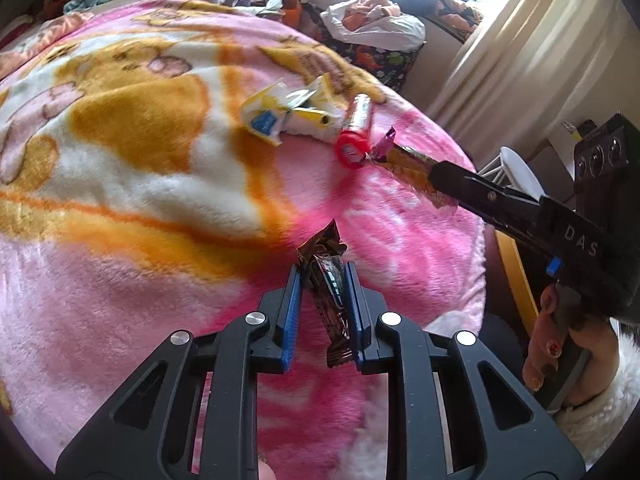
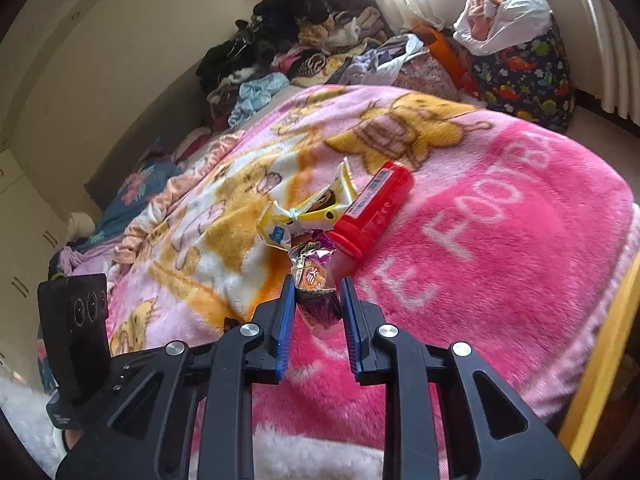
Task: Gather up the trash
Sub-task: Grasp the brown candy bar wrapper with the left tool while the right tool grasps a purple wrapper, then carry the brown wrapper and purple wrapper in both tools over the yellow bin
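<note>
With my left gripper [image 1: 322, 280] clamped on a brown wrapper [image 1: 330, 276] and my right gripper [image 2: 318, 300] pinching a purple wrapper [image 2: 314, 276], two pieces are collected, while the yellow packet [image 2: 304, 212] and red tube [image 2: 372, 208] wait on the blanket [image 2: 500, 240].

Right claw [image 2: 318, 300] grips purple wrapper [image 2: 316, 276] above pink blanket [image 2: 500, 260].

Pink cartoon-print blanket [image 1: 120, 280] with bright litter.
Red tube [image 2: 374, 208] at one o'clock of a yellow-white wrapper [image 2: 304, 212]; brown wrapper [image 1: 330, 280]; purple-orange wrapper [image 2: 316, 280].
</note>
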`<state>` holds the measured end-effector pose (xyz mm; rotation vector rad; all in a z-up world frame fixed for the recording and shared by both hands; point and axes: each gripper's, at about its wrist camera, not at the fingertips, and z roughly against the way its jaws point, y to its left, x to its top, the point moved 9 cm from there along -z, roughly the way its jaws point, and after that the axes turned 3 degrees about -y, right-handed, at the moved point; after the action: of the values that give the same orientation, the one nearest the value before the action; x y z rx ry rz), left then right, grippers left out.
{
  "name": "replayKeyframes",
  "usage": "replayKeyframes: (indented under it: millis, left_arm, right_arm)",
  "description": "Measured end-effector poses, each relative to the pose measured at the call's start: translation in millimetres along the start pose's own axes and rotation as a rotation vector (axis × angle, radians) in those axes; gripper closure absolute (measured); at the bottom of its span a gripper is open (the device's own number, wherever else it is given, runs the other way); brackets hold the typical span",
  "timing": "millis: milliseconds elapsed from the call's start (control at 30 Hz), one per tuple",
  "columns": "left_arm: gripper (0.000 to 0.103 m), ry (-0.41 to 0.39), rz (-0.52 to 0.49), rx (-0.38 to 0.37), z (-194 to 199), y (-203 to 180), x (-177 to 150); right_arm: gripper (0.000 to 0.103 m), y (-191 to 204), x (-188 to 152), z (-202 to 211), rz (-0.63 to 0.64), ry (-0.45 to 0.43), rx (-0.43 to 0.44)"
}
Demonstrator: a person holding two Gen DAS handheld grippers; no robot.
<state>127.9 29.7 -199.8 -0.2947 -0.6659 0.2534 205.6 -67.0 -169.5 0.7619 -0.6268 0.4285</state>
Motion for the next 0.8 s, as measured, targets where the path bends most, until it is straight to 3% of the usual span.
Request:
replayKeyframes:
  millis: [800]
  left_arm:
    - [0.088,-0.043,-0.159,-0.116,-8.9,-107.1,19.5]
  right_arm:
    - [0.081,-71.5,10.4,106.7,-0.156,-0.197,-0.130]
